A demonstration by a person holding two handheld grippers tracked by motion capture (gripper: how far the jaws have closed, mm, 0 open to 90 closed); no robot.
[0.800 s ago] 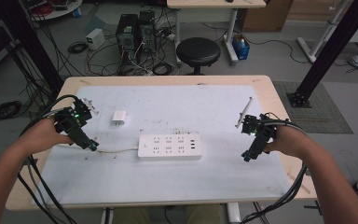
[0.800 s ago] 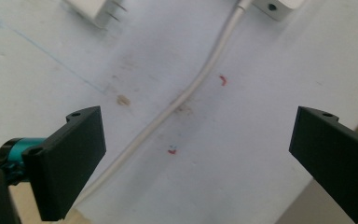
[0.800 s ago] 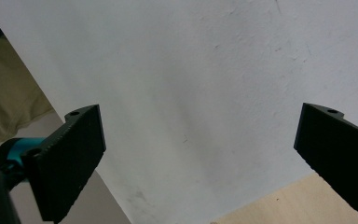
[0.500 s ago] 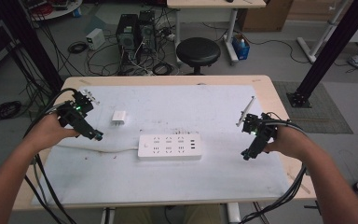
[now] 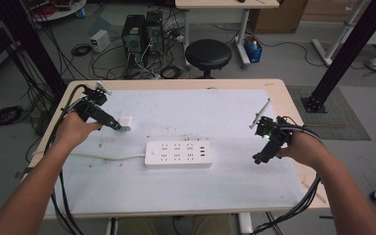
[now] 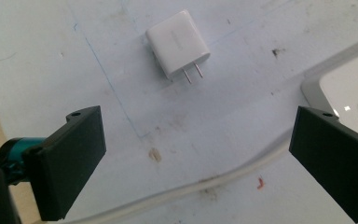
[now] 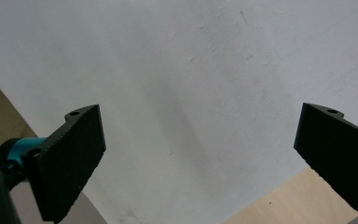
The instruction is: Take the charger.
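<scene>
The left gripper [image 5: 119,127] is held with its jaws spread wide, just short of the white charger [image 6: 178,44], which lies flat on the white mat [image 5: 200,112] near the power strip [image 5: 178,153]. The right gripper [image 5: 257,158] is held wide apart over bare mat.

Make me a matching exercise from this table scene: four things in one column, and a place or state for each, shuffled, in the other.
Things:
1. small white cube-shaped plug adapter
2. long white plastic power strip
3. left claw
4. right claw

Places or states:
A. open, over bare mat near the table's right edge
B. middle of the mat, cord trailing left
C. lying on its side, two prongs showing
D. open, aimed at the adapter

Pairs: 1-C, 2-B, 3-D, 4-A
</scene>
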